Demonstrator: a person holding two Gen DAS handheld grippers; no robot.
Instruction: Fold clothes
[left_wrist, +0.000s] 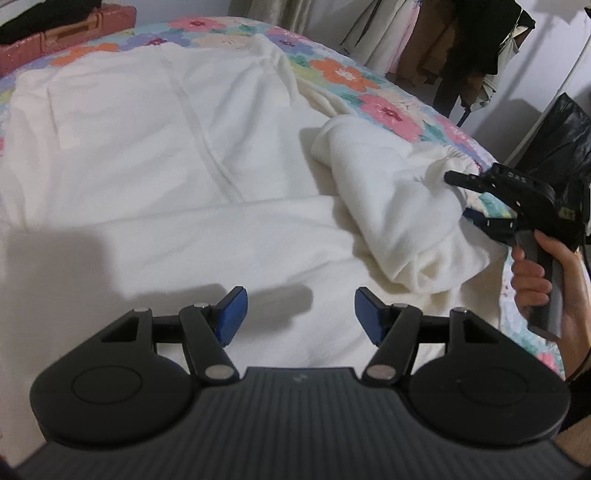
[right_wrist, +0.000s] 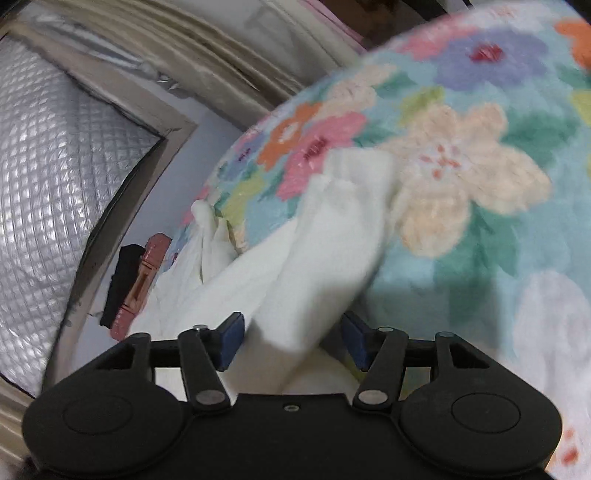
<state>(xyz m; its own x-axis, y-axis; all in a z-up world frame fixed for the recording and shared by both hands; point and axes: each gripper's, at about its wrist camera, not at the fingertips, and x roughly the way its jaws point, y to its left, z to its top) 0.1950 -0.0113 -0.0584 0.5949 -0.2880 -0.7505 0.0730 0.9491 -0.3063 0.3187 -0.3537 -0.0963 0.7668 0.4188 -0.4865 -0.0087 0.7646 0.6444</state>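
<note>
A white garment lies spread flat over the bed. Its sleeve is bunched at the right edge. In the left wrist view my left gripper hovers low over the near part of the garment, jaws open and nothing between the blue pads. My right gripper, held by a hand, reaches in from the right around the sleeve's gathered cuff. In the blurred right wrist view the sleeve runs between the right gripper's pads, which stand apart; the right-hand pad is clear of the cloth.
The bed has a floral quilt showing along its far and right edges. A pink case with a dark item on it sits at the far left corner. Hanging clothes and a black bag stand beyond the bed on the right.
</note>
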